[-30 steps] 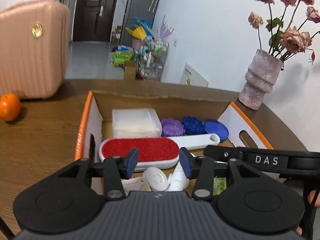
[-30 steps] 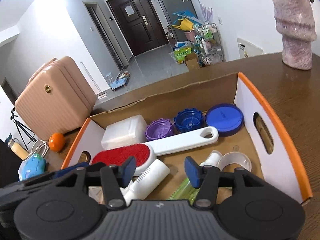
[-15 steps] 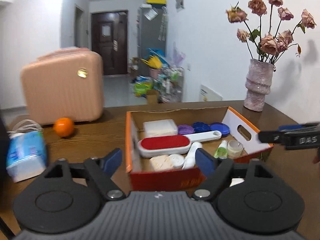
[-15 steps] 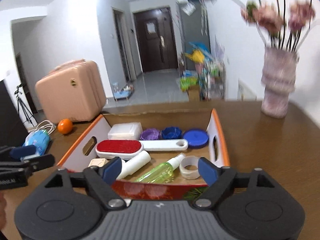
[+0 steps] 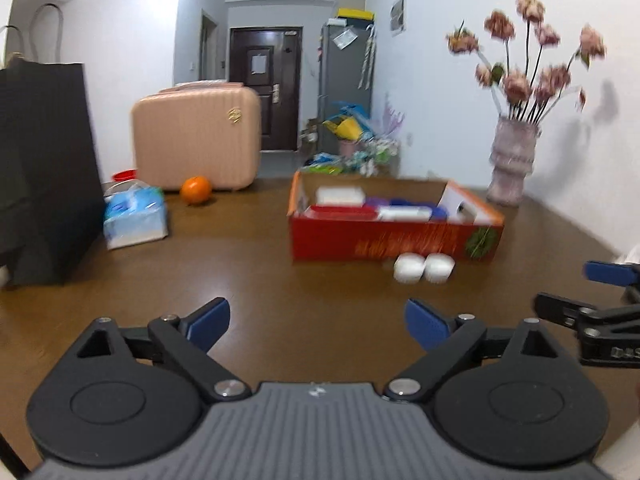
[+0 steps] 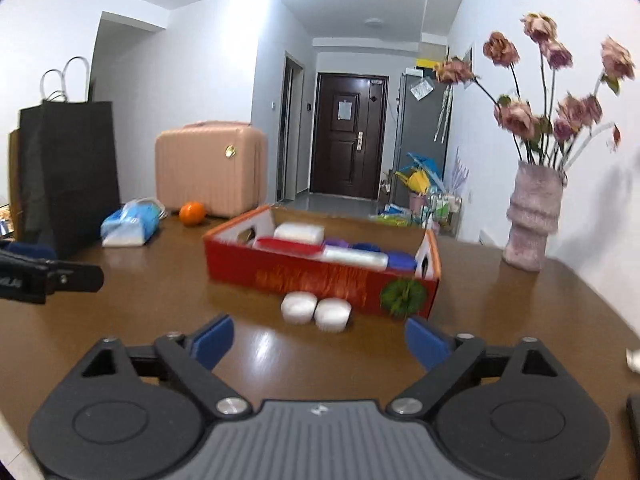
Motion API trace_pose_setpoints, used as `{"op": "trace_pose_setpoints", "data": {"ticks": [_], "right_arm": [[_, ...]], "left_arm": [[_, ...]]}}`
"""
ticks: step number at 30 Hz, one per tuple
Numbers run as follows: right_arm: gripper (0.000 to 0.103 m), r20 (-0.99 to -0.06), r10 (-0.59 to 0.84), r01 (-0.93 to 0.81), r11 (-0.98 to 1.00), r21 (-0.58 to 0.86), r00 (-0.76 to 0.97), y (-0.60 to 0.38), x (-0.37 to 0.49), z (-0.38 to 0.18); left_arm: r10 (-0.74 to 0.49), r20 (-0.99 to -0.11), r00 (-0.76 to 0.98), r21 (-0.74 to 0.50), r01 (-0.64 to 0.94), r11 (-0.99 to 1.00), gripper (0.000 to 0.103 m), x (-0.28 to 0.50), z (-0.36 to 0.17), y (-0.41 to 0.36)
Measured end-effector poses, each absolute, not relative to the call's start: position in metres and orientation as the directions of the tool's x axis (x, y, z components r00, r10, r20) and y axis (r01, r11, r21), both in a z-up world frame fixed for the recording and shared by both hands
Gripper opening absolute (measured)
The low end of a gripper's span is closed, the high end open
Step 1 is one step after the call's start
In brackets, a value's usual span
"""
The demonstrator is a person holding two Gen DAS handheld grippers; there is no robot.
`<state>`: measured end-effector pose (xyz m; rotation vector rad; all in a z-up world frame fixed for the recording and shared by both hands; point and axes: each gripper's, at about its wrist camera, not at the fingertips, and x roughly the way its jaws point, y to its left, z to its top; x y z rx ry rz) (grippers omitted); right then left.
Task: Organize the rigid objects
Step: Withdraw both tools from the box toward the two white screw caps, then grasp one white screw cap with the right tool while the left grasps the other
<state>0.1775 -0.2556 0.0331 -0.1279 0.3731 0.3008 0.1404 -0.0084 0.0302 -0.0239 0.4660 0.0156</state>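
A red cardboard box (image 5: 394,236) (image 6: 320,276) with an orange rim stands on the brown table and holds several rigid items: a red lint brush, a white container, purple and blue lids. Two white round caps (image 5: 423,267) (image 6: 316,310) sit on the table touching the box's front. My left gripper (image 5: 316,322) is open and empty, well back from the box. My right gripper (image 6: 318,340) is open and empty, a short way in front of the caps. Each gripper shows at the edge of the other's view.
A pink suitcase (image 5: 196,142), an orange (image 5: 195,190), a tissue pack (image 5: 134,216) and a black paper bag (image 5: 44,168) stand on the left of the table. A vase of dried roses (image 5: 514,168) (image 6: 532,216) stands at the right rear near the wall.
Both grippers have pulled back from above the box to well in front of it and have opened wider. The box's contents look unchanged.
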Motion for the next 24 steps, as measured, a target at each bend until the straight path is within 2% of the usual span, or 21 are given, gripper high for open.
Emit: {"op": "trace_pose_setpoints", "data": {"ticks": [5,9,15,19,21,24], "right_arm": [[0.095,-0.440,0.278,-0.333,0.942,-0.051,0.854,-0.251,0.149,0.009],[0.095,-0.437,0.279,-0.352,0.931,-0.093,0.855,-0.244,0.143,0.011],[0.093,-0.458,0.299,-0.380,0.920,-0.095,0.837,-0.239,0.150,0.006],[0.087,-0.490,0.273,-0.351,0.933,-0.074,0.828,-0.246,0.177,0.002],[0.081,-0.507,0.263,-0.344,0.936,-0.072,0.821,-0.248,0.195,0.002],[0.079,-0.511,0.253,-0.337,0.939,-0.076,0.821,-0.252,0.229,0.004]], "left_arm": [[0.024,-0.500,0.866,-0.022,-0.041,0.999,0.096,0.125,0.014,-0.010],[0.000,-0.476,0.879,-0.015,-0.009,1.000,0.097,0.121,0.015,-0.015],[-0.024,-0.524,0.851,-0.031,0.009,0.999,0.097,0.137,0.004,-0.017],[-0.042,-0.549,0.835,-0.048,0.019,0.999,0.097,0.162,-0.003,-0.017],[-0.059,-0.563,0.824,-0.058,0.032,0.998,0.096,0.179,-0.006,-0.018],[-0.090,-0.563,0.822,-0.062,0.066,0.996,0.096,0.205,-0.005,-0.023]]}}
